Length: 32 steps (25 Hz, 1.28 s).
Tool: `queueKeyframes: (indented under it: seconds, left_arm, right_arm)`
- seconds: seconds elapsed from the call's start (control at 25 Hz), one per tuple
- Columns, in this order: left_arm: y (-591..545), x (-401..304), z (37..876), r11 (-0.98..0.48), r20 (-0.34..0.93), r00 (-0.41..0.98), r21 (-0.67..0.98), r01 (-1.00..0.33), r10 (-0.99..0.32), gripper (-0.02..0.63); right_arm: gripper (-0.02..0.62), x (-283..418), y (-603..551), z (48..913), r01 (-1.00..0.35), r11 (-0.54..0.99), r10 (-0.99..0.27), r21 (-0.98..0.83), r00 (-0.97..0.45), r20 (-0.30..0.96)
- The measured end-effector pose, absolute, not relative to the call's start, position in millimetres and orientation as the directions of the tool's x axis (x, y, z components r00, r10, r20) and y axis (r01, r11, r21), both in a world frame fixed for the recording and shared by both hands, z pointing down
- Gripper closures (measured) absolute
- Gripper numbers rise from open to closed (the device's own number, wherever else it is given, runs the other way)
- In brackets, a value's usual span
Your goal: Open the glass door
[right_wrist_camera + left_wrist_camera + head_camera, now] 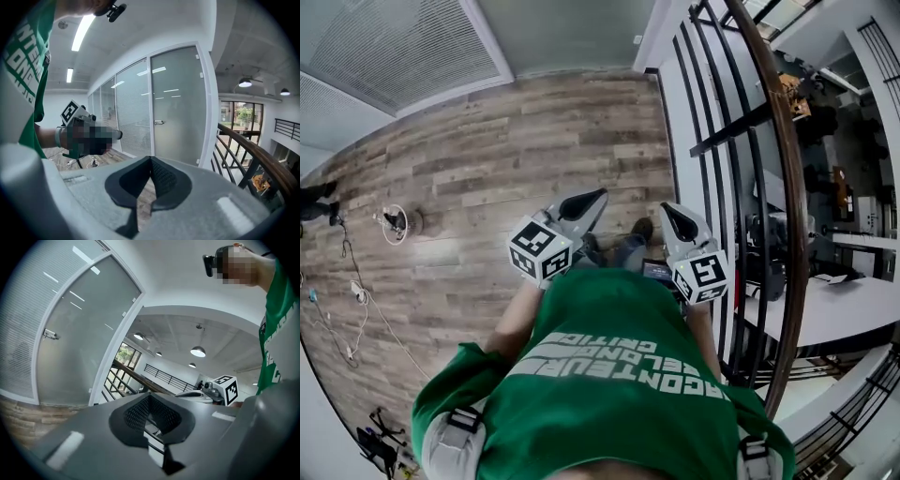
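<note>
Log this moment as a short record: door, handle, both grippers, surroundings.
door: glass door, frosted, closed
handle: door handle at the door's left edge in the right gripper view, untouched
left gripper: jaws together, nothing between them
right gripper: jaws together, nothing between them, facing the door
nearby: railing right of the door; wooden floor

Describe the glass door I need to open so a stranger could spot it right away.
Follow the long glass wall to its end beside the wood-topped railing. The last panel there is the glass door: plain frosted glass in a white frame, while its neighbours show slatted blinds, and it alone has a small metal handle on its left edge.
</note>
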State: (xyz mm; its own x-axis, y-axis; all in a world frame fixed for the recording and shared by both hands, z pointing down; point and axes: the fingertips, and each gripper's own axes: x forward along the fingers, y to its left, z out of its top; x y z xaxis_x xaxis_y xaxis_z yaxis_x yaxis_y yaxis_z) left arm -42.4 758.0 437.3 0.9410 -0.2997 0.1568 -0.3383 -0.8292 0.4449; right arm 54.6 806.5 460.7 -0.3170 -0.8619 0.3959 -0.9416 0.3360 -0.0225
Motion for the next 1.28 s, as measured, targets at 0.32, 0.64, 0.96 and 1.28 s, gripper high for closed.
queueKeyframes:
  seconds: [0.32, 0.64, 0.96, 1.28]
  left_arm:
    - [751, -30, 442, -0.801, 0.171, 0.929, 0.471, -0.370, -0.328, 0.589]
    - [721, -4, 449, -0.793, 0.213, 0.913, 0.451, -0.409, -0.349, 0.589]
    - [683, 55, 447, -0.818, 0.229, 0.915, 0.413, -0.400, -0.331, 0.589]
    - [662, 118, 443, -0.847, 0.247, 0.923, 0.381, -0.371, -0.293, 0.589]
  right_arm:
    - [0.603, 50, 778, 472, -0.907, 0.417, -0.833, -0.053, -0.405, 0.378]
    - [0.603, 71, 726, 465, -0.887, 0.460, -0.828, -0.039, -0.444, 0.342]
    - [0.603, 144, 698, 470, -0.919, 0.383, -0.863, -0.091, -0.391, 0.320]
    - [0.603, 214, 671, 468, -0.936, 0.339, -0.887, -0.096, -0.352, 0.298]
